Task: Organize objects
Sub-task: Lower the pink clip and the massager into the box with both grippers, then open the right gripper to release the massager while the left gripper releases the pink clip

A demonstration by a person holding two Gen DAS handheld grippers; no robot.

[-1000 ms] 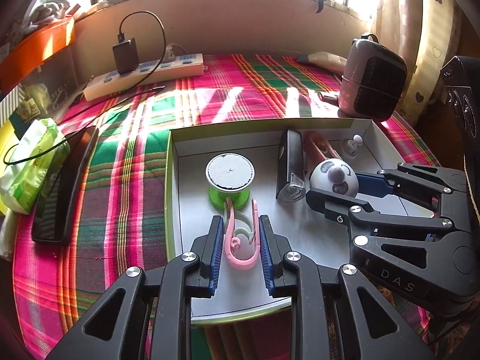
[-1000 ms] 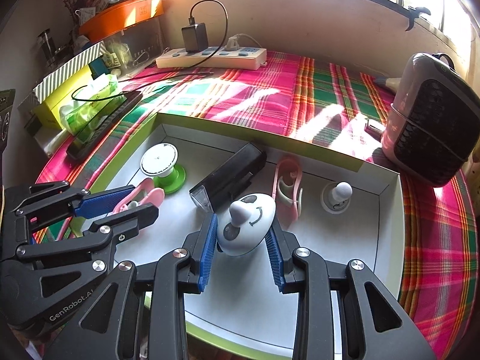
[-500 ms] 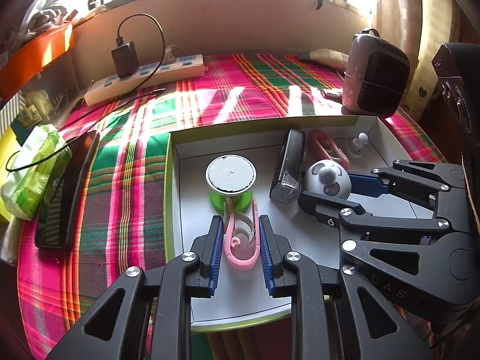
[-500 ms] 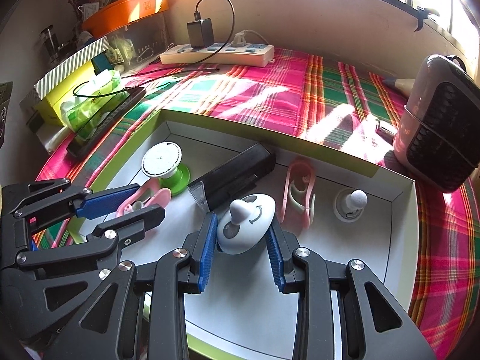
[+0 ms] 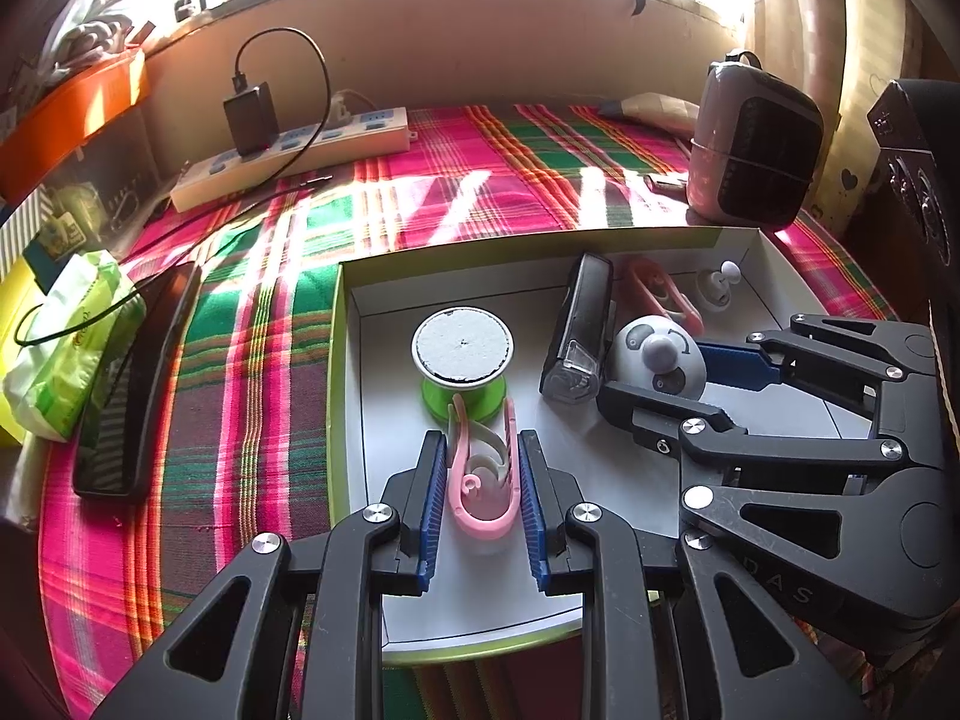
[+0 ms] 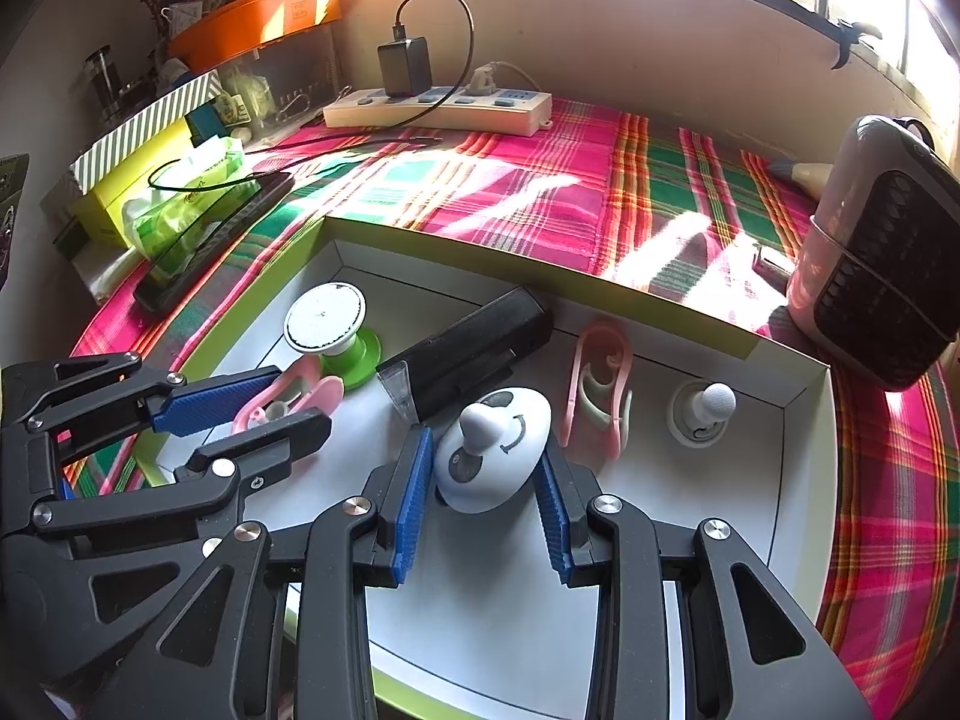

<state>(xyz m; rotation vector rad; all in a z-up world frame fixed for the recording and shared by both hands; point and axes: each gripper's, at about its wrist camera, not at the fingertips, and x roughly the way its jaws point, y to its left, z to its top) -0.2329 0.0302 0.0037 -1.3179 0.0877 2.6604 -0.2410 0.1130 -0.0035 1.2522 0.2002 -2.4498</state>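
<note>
Inside the white box [image 5: 354, 360], the left gripper [image 5: 483, 480] stays clamped on a pink clip [image 5: 480, 480] beside the green spool [image 5: 462, 360]. The right gripper [image 6: 483, 477] still grips the panda toy [image 6: 495, 450] — now drawn closer to the box's near edge, away from the black case [image 6: 474, 354] — and the box sits lower in both views than before.

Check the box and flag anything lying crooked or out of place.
Only the black rectangular device stands out: it lies diagonally across the box, not square to its walls, with its clear end beside the panda-face piece. Nothing looks spilled or broken.
</note>
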